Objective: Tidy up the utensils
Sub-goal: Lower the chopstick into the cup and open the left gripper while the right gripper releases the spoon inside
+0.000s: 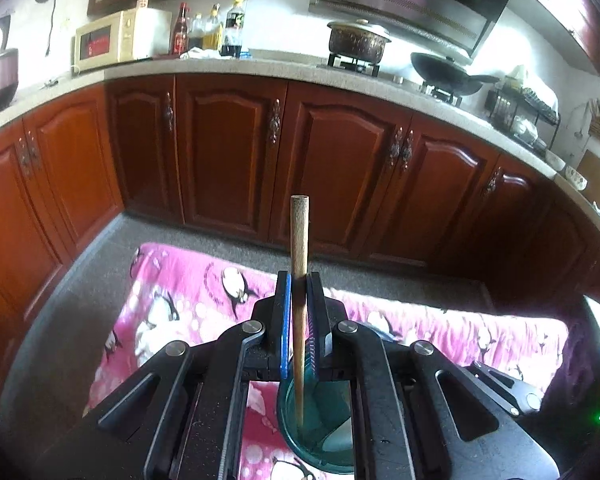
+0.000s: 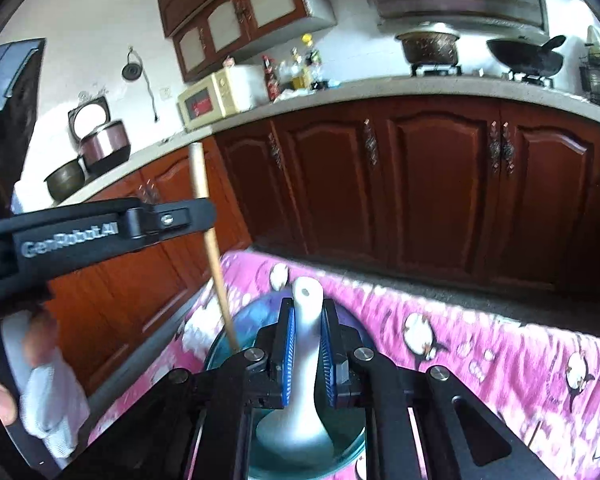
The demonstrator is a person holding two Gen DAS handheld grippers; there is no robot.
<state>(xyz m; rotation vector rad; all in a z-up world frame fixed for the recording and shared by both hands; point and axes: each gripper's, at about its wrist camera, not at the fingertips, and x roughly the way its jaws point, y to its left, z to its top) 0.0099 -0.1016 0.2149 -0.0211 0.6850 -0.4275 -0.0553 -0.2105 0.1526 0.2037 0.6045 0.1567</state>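
We see one teal glass cup (image 1: 320, 432) standing on the pink penguin-print cloth (image 1: 188, 292), and we take it as our landmark. Our left gripper (image 1: 299, 280) pinches one wooden chopstick (image 1: 300, 248), its lower end down inside the cup. Our right gripper (image 2: 307, 312) pinches one white ceramic spoon (image 2: 306, 360) by the handle, its bowl inside the cup's mouth. In the right wrist view the chopstick slants just left of the spoon. Behind the cup runs one countertop (image 1: 260, 66).
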